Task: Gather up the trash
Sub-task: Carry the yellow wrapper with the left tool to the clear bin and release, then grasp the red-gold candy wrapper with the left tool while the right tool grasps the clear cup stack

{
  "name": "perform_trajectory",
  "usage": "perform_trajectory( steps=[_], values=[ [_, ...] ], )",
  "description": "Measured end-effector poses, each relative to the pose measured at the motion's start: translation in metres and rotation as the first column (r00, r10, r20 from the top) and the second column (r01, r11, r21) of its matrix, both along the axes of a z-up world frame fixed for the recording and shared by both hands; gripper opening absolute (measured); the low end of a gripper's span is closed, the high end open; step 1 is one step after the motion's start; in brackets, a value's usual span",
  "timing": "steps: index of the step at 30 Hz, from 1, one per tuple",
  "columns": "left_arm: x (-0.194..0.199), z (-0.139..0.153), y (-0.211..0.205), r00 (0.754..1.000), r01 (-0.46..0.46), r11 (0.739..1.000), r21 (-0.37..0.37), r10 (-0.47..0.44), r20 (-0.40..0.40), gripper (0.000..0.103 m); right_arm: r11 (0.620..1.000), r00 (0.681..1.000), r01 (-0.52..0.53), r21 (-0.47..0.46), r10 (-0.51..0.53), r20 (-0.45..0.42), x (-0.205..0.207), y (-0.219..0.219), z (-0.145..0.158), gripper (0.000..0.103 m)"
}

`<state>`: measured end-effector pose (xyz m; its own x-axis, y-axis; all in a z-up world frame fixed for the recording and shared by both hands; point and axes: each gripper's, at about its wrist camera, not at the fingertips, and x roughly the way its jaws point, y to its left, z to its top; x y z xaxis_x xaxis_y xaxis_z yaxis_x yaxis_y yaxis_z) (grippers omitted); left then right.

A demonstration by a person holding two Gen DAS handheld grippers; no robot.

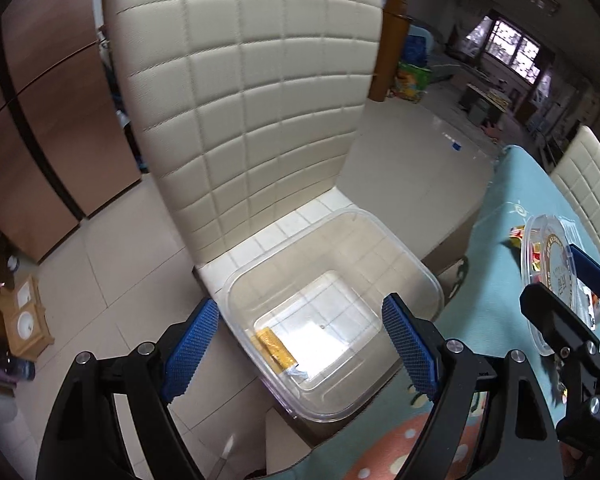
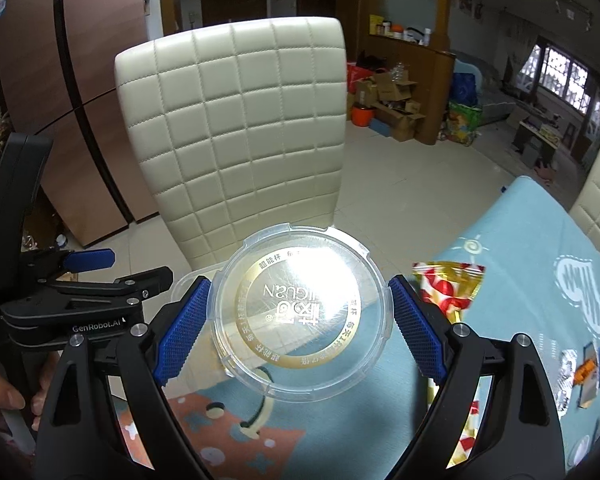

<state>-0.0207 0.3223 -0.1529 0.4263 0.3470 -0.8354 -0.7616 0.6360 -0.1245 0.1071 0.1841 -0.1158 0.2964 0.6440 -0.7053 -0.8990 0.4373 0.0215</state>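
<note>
Now | left gripper (image 1: 300, 348) wide, empty, over bin (image 1: 428, 276) | right gripper (image 2: 300, 328) clamps round lid (image 2: 304, 316)

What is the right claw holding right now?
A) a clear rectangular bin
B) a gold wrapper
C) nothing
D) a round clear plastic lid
D: the right claw has its blue pads against both edges of the round clear lid, held up above the table.

Surface (image 2: 512, 216) wearing a blue patterned cloth, carrying a red-gold wrapper (image 2: 446, 286) and small foil scraps (image 2: 580, 372), possibly wrappers. Chair seat (image 1: 260, 244) bearing a clear tub (image 1: 428, 276).
</note>
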Motion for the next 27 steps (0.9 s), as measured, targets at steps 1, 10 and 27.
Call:
perform_trajectory(
  steps=[1,10,27],
  values=[
    [-0.001,0.0,0.001,1.0,-0.006,1.0,0.0,0.006,0.0,0.082,1.0,1.0,-0.006,0.0,0.006,-0.007,0.0,0.002,0.0,0.089],
    [-0.005,0.006,-0.007,1.0,0.004,1.0,-0.023,-0.004,0.024,0.082,0.999,0.999,0.035,0.022,-0.035,-0.01,0.0,-0.014,0.009,0.097],
    [0.057,0.041,-0.114,0.929,0.362,0.932,0.0,-0.36,0.083,0.082,0.924,0.924,0.383,-0.001,-0.383,0.003,0.001,-0.164,0.027,0.096]
  ],
)
